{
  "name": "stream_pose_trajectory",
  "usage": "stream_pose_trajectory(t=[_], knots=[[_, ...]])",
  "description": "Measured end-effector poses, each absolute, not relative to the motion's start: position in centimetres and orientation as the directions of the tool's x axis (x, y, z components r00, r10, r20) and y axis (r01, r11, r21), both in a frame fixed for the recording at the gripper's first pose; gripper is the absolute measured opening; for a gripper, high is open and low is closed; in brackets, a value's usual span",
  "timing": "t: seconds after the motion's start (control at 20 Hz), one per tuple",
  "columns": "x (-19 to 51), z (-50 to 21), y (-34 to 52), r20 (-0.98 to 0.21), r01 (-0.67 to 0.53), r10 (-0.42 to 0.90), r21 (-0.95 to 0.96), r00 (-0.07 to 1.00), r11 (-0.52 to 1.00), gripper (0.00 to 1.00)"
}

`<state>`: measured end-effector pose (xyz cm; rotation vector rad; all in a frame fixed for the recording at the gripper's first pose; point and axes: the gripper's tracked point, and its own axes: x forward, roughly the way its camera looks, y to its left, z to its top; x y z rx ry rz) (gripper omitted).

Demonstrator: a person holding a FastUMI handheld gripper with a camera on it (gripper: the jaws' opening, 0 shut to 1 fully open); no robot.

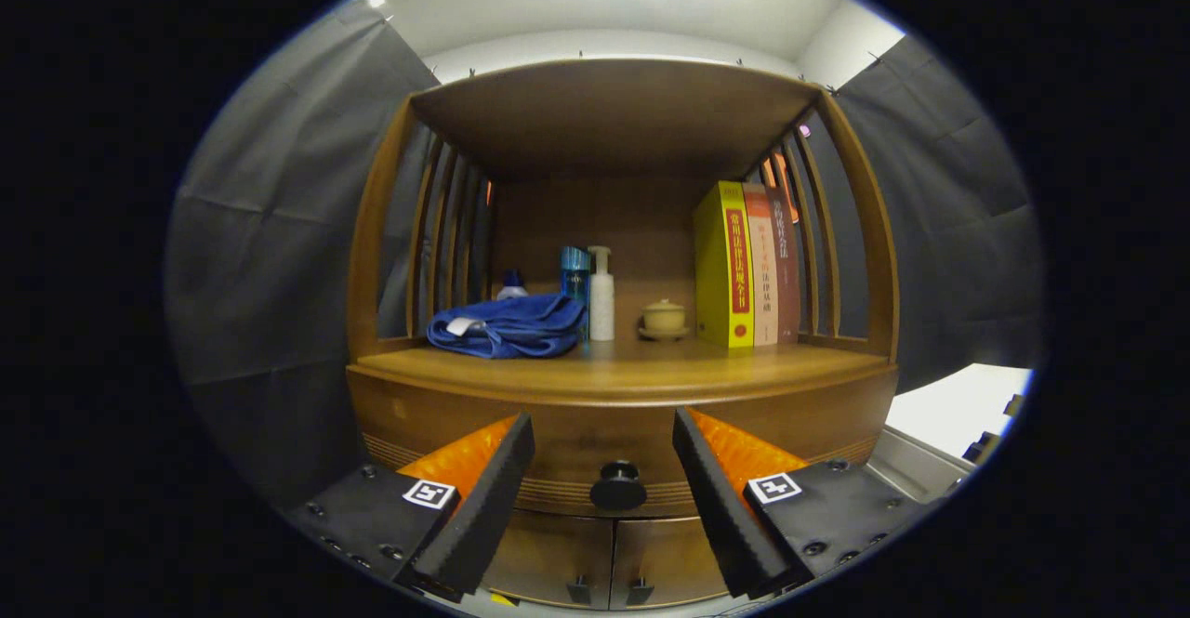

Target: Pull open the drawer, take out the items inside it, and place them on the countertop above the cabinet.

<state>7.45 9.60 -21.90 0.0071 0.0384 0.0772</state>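
Tool spread wide and empty, knob of shut drawer between its fingers, tabletop above knob with towel, bottles, books

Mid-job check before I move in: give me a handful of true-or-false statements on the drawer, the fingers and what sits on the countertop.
1. The drawer is shut. True.
2. The gripper has its fingers clamped on the knob. False: they are open, with the knob between them, untouched.
3. A blue cloth lies on the countertop. True.
4. The books lie flat. False: they stand upright beside the slats.
5. A white pump bottle stands behind the cloth. True.
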Motion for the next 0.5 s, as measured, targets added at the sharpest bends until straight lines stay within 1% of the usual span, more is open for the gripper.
stream_pose_trajectory(t=[0.25, 0.3, 0.5], knots=[[10.4, -26.5, 7.8, -0.145, -0.023, 0.032, 0.062, 0.989, 0.998, 0.97], [10.7, -27.2, 7.5, -0.163, -0.015, 0.024, 0.058, 0.986, 0.998, 0.96], [11.1, -27.6, 8.6, -0.170, -0.047, 0.056, 0.055, 0.984, 0.997, 0.72]])
